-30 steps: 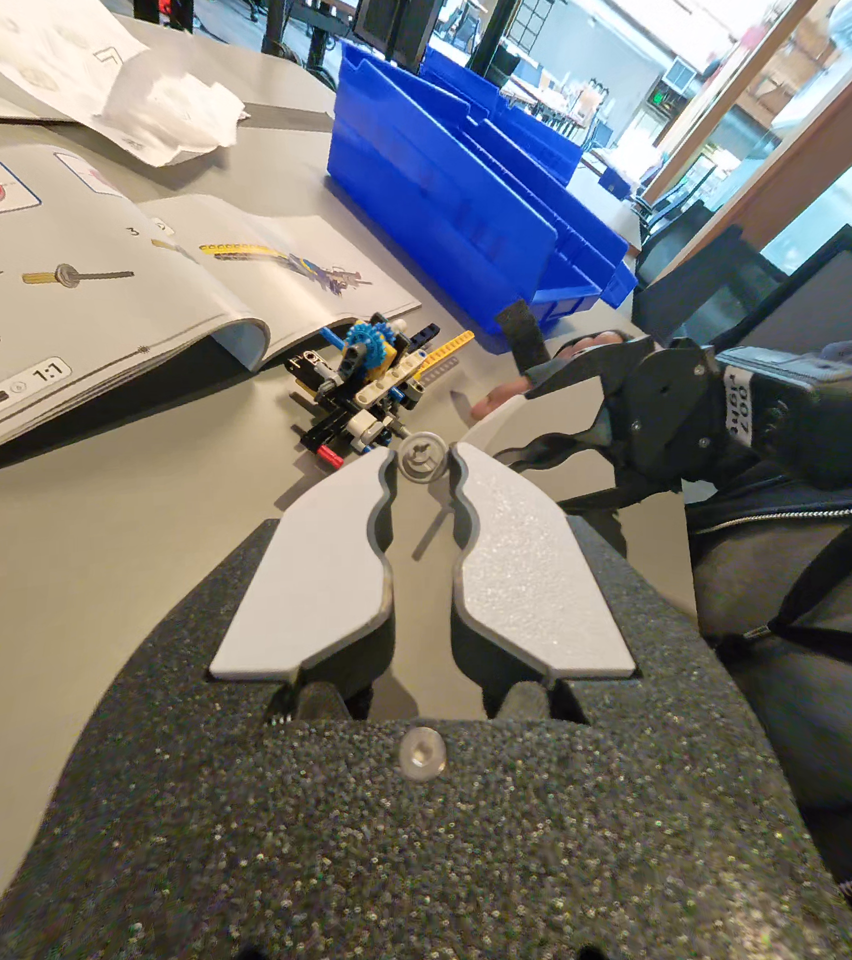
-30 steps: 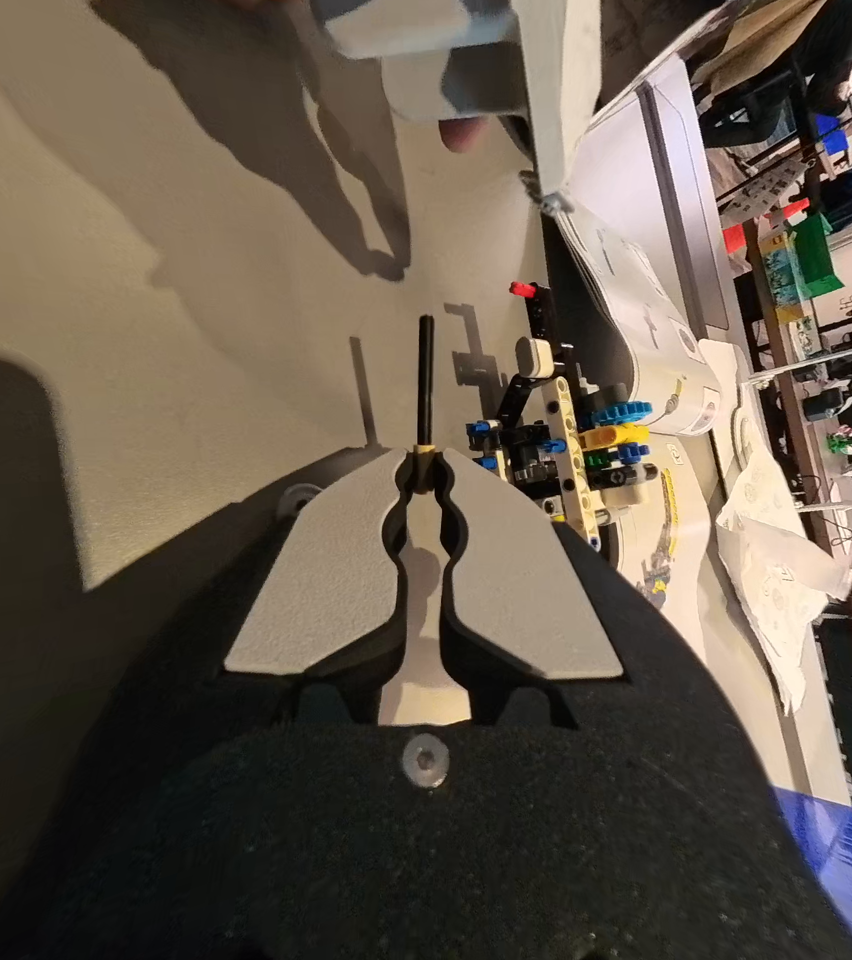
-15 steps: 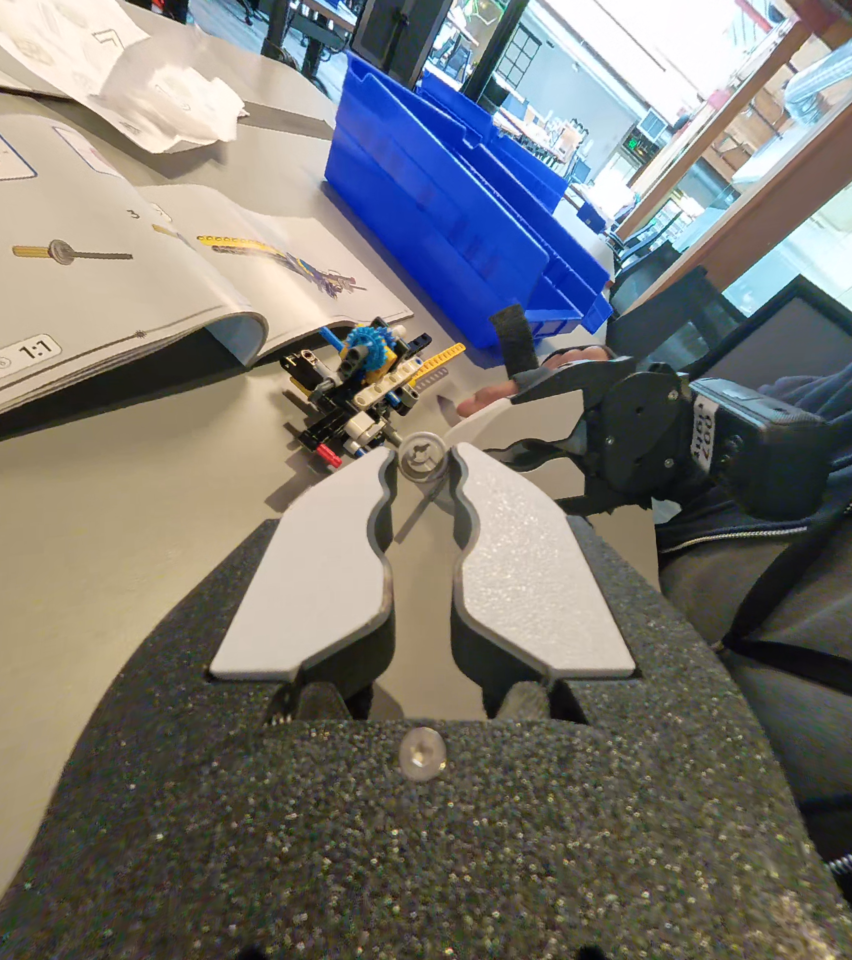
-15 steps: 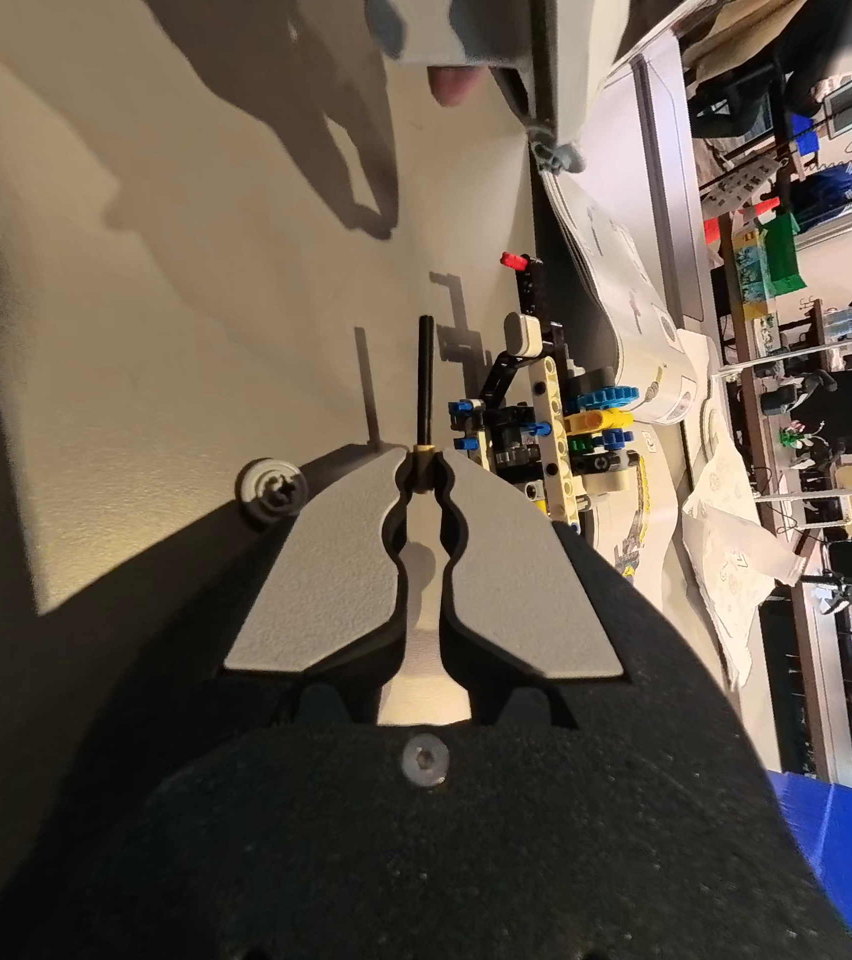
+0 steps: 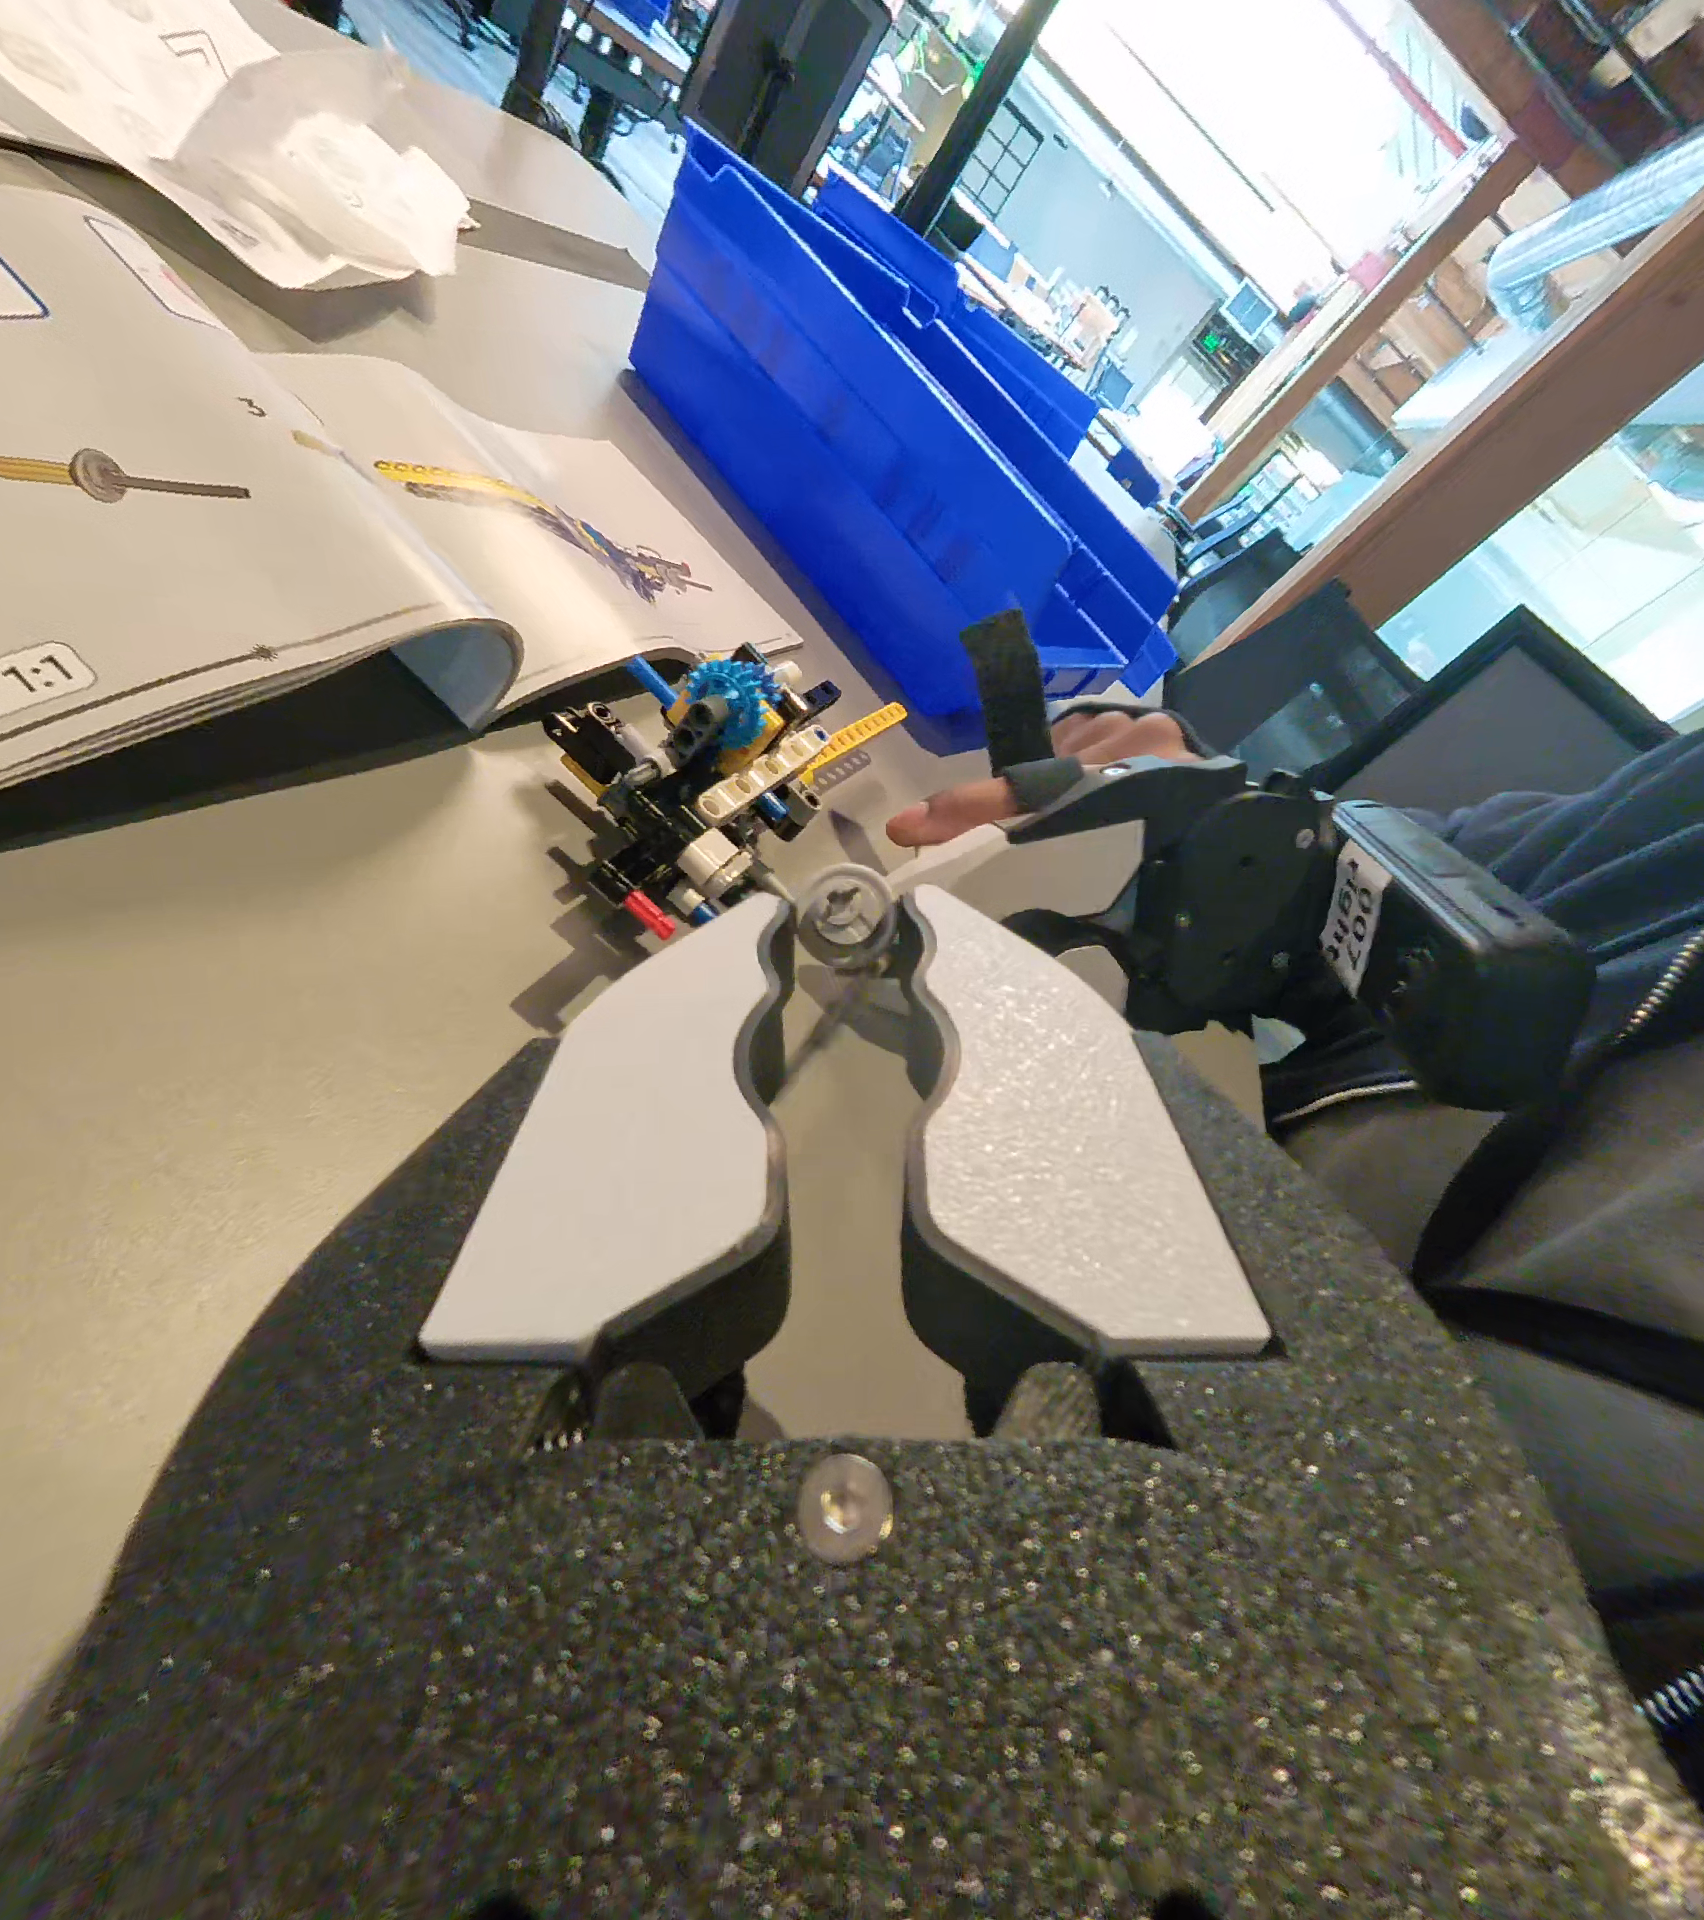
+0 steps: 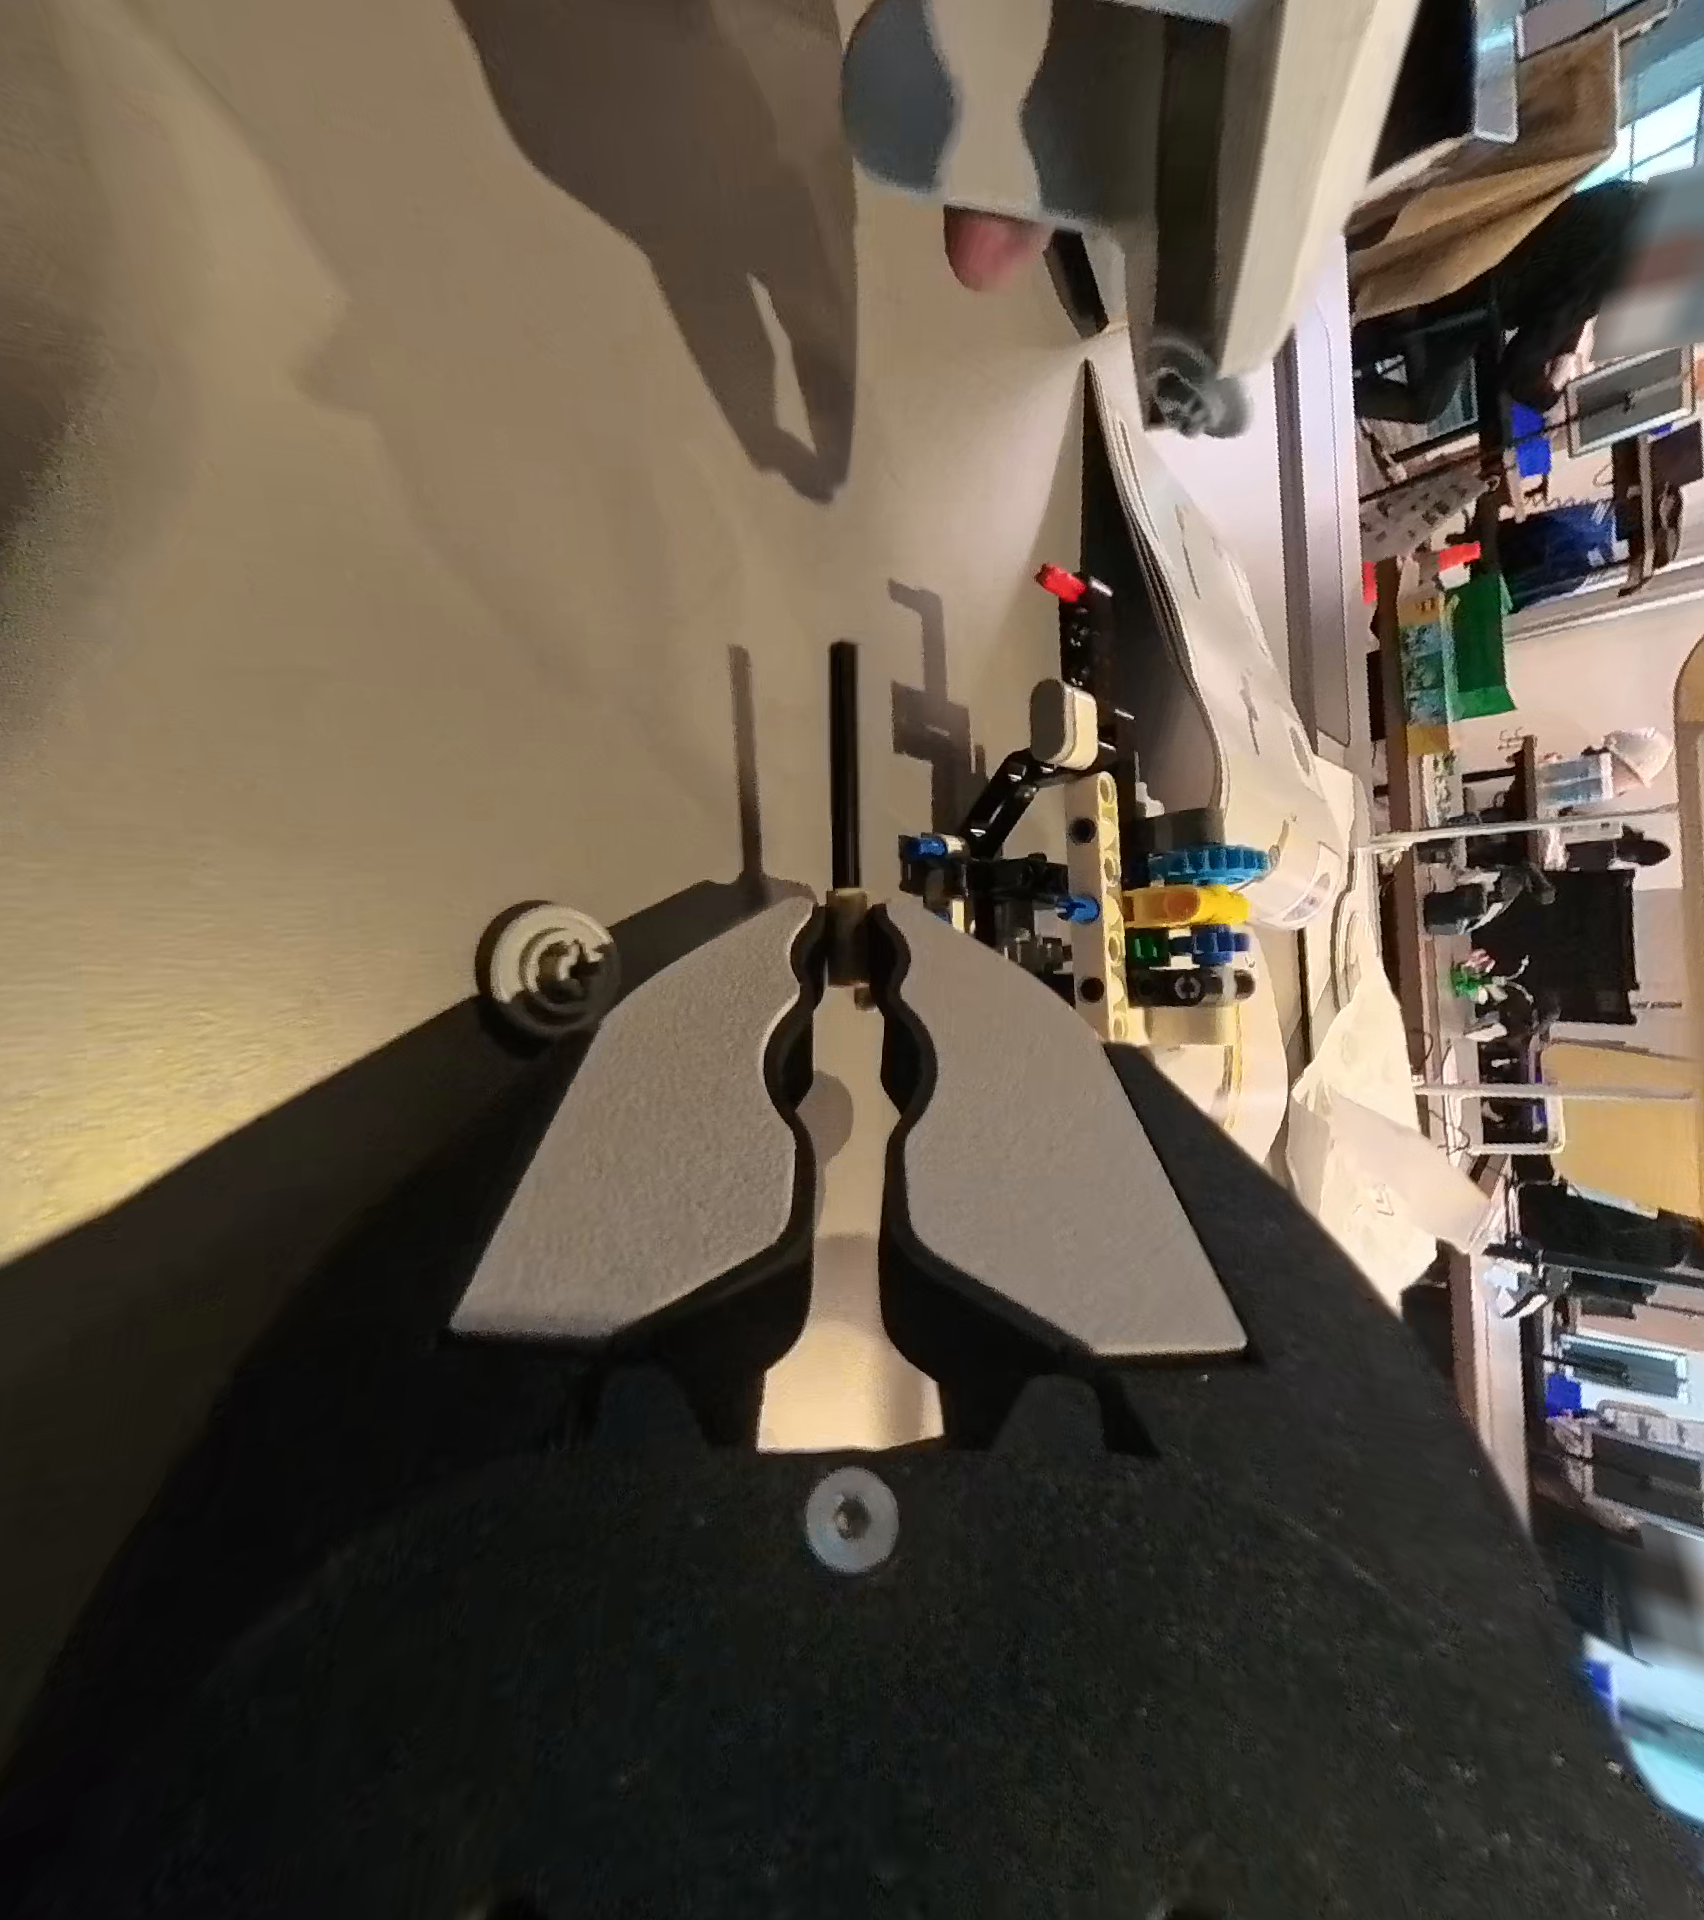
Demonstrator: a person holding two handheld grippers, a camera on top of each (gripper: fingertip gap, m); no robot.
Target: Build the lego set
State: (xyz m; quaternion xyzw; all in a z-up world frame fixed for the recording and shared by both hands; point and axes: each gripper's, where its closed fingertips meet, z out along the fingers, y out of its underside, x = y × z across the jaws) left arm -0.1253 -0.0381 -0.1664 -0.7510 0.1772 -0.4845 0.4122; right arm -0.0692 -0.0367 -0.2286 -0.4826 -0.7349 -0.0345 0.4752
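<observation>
- Left gripper [image 5: 846, 920]: fingers [image 5: 640, 1101] pinch a small grey pulley wheel [image 5: 844, 923] at the tips, its face turned toward the camera, held just above the worktop [image 5: 152, 1039].
- Right gripper [image 6: 846, 935]: fingers [image 6: 682, 1132] pressed onto the tan end of a thin black axle [image 6: 842, 764]; the axle sticks straight out toward 12 o'clock in the right wrist view.
- A second grey wheel [image 6: 547, 966] shows at 9 o'clock of the right fingertips, against the worktop; cannot tell whether it rests flat or is propped.
- Lego build [image 5: 713, 790]: on the worktop at 11 o'clock of the left fingertips, near them but apart. Blue gear on top, yellow toothed beam pointing toward 2 o'clock, white beam across, red pin at the near end.
- In the right wrist view the same build [image 6: 1128, 883] sits at 2 o'clock of the fingertips, just beside the axle, not touching.
- Open instruction booklet [image 5: 204, 540] lies at 10 o'clock, its curled page edge just beside the build.
- Blue bin [image 5: 879, 457] at 12–1 o'clock, well behind the build.
- Crumpled white paper [image 5: 308, 187] at 11 o'clock, far side of the booklet.
- Right gripper body [image 5: 1295, 904] shows at 3 o'clock in the left view, a fingertip of the person's hand [image 5: 941, 826] extended past it toward the build.
</observation>
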